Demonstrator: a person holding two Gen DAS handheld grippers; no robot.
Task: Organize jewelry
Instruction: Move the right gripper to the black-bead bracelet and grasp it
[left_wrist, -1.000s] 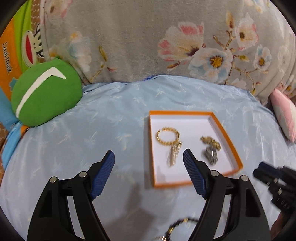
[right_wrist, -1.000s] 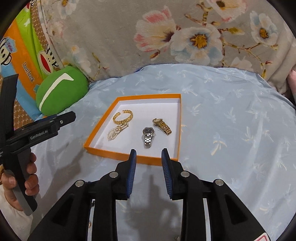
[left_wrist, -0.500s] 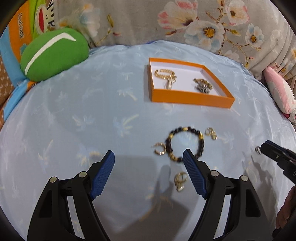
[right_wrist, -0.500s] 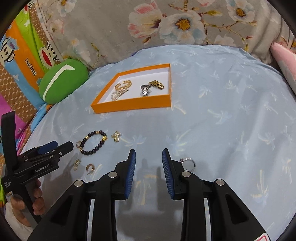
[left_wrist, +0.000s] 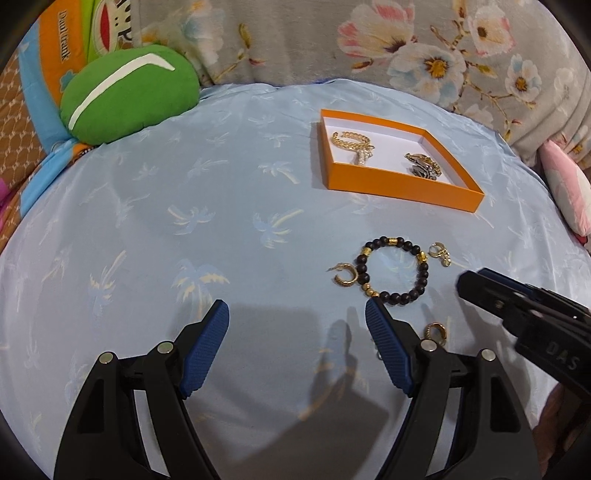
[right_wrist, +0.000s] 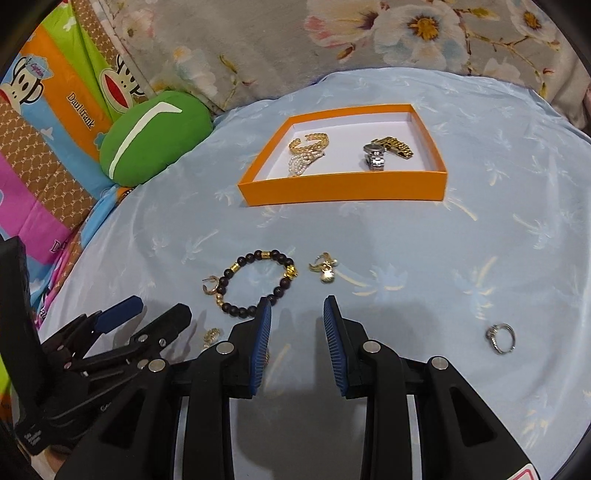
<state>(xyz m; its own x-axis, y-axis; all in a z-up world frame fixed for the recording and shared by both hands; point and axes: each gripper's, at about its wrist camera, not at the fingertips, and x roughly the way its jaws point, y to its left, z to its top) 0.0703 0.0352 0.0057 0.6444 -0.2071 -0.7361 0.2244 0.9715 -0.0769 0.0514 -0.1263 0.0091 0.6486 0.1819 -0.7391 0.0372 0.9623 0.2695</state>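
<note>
Blue bedspread (left_wrist: 229, 229); left gripper (left_wrist: 295, 314) half hides a gold earring (left_wrist: 436, 330).

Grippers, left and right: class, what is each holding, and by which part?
Nothing. The left gripper and right gripper both hover open and empty over the blue palm-print cloth.

We see our left gripper (left_wrist: 295, 325) and right gripper (right_wrist: 297, 317): glossy black plastic arms, ribbed blue pads (left_wrist: 207, 350) lining each fingertip's inner face, round silver screws (right_wrist: 369, 346) just behind the pads.
</note>
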